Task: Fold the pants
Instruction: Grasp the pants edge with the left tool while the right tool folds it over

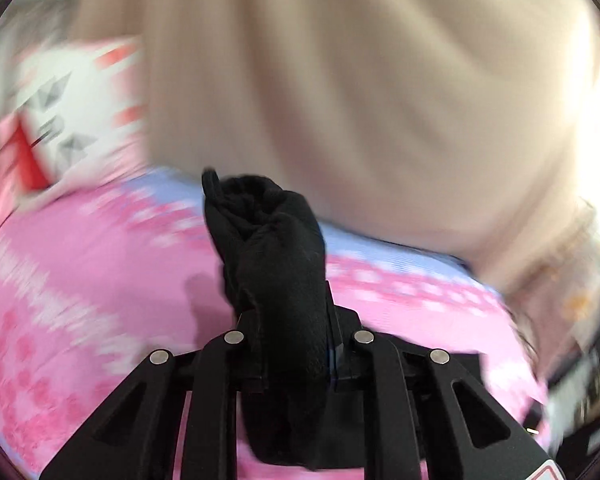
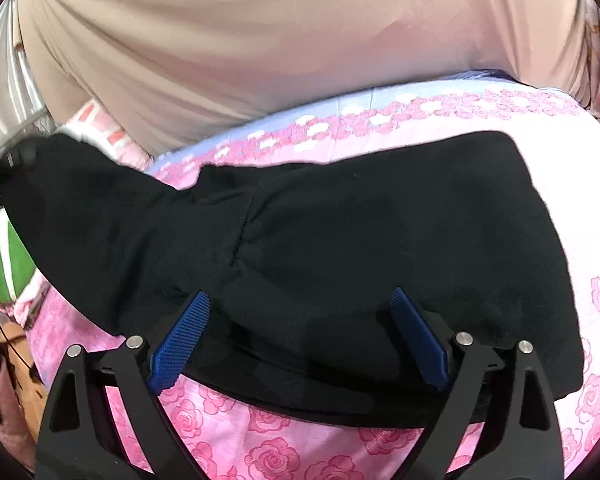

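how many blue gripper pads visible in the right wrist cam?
2. One blue pad at lower left, the other blue pad at lower right, spread apart over the near edge of the black pants. None looks hidden.

The left claw (image 1: 288, 344) is pinched tight on a bunch of black pants (image 1: 272, 248). The cloth sticks up out of the claw in a crumpled lump and hangs down below it too. Under it is a bed with a pink flowery sheet (image 1: 80, 280) that has a pale blue edge. Behind the bed a big beige cloth (image 1: 340, 80) fills the top of the picture. At the left sits a white, pink and red pillow (image 1: 68, 108). Everything but the claw and pants looks blurry.
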Tool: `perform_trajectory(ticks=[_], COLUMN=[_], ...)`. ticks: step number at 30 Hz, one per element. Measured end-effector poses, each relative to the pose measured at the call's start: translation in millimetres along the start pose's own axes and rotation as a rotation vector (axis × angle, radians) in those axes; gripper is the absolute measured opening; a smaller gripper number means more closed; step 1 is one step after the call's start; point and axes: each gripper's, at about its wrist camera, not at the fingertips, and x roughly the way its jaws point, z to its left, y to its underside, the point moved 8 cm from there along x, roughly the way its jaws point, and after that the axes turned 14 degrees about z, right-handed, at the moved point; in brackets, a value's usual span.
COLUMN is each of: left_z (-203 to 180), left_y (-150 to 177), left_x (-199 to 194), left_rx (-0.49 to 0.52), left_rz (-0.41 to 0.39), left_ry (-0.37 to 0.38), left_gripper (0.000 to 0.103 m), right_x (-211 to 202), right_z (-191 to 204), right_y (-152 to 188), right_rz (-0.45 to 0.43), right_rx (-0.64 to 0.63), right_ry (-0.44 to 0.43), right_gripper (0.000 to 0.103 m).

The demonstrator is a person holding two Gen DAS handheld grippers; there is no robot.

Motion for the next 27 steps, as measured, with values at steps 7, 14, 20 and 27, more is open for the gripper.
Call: perform_trajectory(ticks=[7, 14, 20, 27], left_z=[-144.2, -111.4, -68.1, -31.4], left_y=[68.7, 129.7, 135.2, 138.7], left_x=[73.3, 116.4, 98.9, 78.4], left_rx=[0.267, 0.202, 0.147, 0.085], left_rz=[0.129, 0.275, 0.246, 0.235], left_ry=[0.037, -0.058, -0.132, -0.142], left_gripper=[0.089, 0.088, 0.088, 0.088], right_x=[-48.8, -75.3, -28.0, 37.9], right_z=[-47.7, -73.5, -27.2, -10.2], right_y=[13.7, 9.5, -28.5, -44.4], right_rz=[-0.045, -0.022, 0.081, 0.182], right_rx=[0.089, 0.099, 0.045, 0.101], right_ry=[0.004, -0.023, -0.148, -0.17], right_gripper=[0.091, 0.091, 0.093, 0.059])
